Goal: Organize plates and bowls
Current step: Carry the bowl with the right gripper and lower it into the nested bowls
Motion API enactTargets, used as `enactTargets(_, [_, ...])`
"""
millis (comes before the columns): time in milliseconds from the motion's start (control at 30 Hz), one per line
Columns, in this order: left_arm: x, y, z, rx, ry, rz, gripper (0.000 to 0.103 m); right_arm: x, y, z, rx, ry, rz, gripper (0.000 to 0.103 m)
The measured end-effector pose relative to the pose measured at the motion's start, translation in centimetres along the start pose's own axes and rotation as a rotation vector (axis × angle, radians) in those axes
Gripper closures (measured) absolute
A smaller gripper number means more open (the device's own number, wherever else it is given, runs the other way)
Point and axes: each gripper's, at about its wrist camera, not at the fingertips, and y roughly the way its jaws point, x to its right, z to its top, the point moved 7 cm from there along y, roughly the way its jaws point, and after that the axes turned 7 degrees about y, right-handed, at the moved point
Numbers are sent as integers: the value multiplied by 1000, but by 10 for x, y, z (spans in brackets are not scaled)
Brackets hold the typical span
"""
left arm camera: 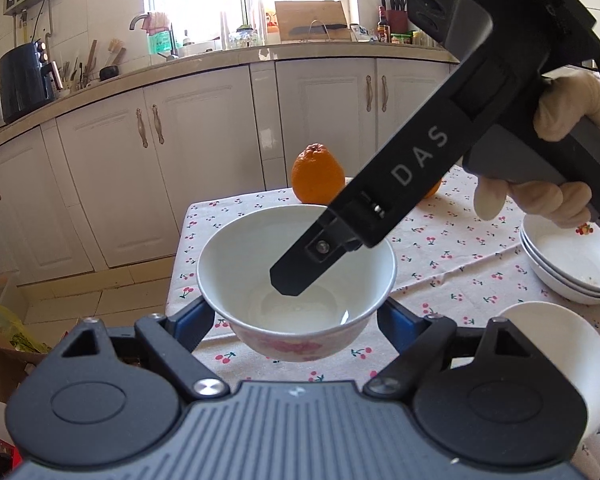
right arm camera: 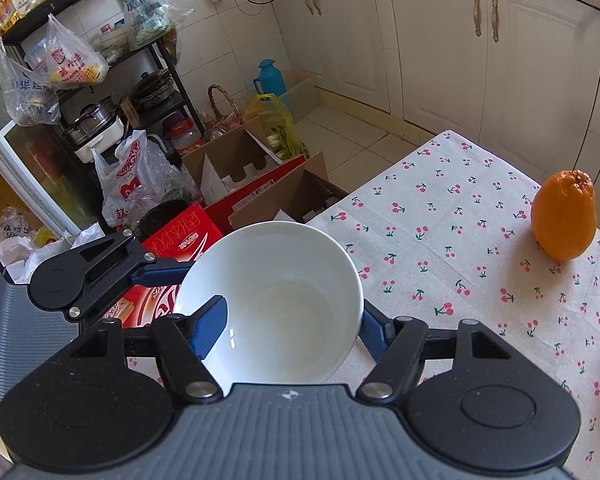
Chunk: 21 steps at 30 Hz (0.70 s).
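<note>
Since the coming move turns on where the held dish goes, note the layout first. The counter (left arm camera: pixel 460 256), under a cherry-print cloth, carries a stack of shallow white dishes (left arm camera: pixel 572 264) at its right side. A single white bowl (left arm camera: pixel 560 360) sits nearer you, just right of the left tongs (left arm camera: pixel 296 316).

The flowered bowl (left arm camera: pixel 260 248) hangs clear of the counter, above its left edge, mouth up and roughly level. It is round, so no long axis governs the approach. Both resting places lie to its right. Your right hand is the nearer one to them, and the stack sits directly beneath it.

Left tongs: about half open, with a blue finger on each side of the bowl's outer wall, low on the body. They carry it; grip judged sound.

Right tongs (right arm camera: pixel 292 328): somewhat under half open. The left finger sits inside the bowl by the wall and the right finger outside the opposite wall. You cannot tell from either view whether these pads press on the wall or merely steady it.

An orange (left arm camera: pixel 317 174) stands at the far edge, well apart and no obstruction. Judgement: a rightward carry and a level set-down are what remain.
</note>
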Motion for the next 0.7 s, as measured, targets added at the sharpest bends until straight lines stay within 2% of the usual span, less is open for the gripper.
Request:
enactTargets(267, [22, -35, -2, 17, -24, -28, 15, -22, -33, -30, 22, -25, -19, 28])
enactTargets(700, [59, -71, -3, 32, 5, -76, 15, -35, -76, -78, 60, -18, -32, 28])
